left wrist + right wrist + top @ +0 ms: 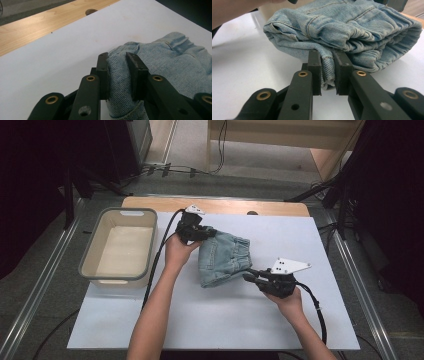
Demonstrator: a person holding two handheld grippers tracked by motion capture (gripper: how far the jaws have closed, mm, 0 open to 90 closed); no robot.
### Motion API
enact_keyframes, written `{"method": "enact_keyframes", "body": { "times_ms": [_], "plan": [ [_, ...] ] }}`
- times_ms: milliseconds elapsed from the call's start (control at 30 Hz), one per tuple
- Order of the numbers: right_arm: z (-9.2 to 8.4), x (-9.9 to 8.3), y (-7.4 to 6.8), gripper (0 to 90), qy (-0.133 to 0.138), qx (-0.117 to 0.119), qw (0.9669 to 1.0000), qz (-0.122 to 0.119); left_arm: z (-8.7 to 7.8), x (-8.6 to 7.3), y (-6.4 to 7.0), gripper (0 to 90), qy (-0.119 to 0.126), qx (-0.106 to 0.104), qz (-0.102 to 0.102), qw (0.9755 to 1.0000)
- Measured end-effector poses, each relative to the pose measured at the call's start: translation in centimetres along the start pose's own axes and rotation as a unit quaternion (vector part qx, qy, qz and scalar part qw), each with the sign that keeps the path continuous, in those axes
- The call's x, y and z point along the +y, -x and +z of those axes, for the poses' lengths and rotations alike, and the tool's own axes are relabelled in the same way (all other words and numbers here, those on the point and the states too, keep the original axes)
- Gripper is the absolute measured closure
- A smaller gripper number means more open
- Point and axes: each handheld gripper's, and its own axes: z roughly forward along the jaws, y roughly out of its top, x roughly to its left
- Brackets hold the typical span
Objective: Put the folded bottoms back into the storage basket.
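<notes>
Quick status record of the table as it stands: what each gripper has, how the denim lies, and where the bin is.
left gripper: shut on a fold of the denim garment, at its far left corner in the high view
right gripper: shut on the garment's near right edge
garment: folded, light blue denim, bundled on the white mat, between the two grippers
bin: beige, left of the garment, nothing seen inside
table: wooden edge shows beyond the mat
</notes>
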Motion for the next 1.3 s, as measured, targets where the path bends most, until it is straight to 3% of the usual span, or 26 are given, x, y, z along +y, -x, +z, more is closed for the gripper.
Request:
{"method": "enact_keyframes", "body": {
  "times_ms": [1300],
  "plan": [
    [0.2,4.6,-0.7,77.2,0.022,0.007,0.9992,-0.033,-3.5,1.6,-0.5,73.8,0.023,0.029,0.025,0.999]
  ]
}}
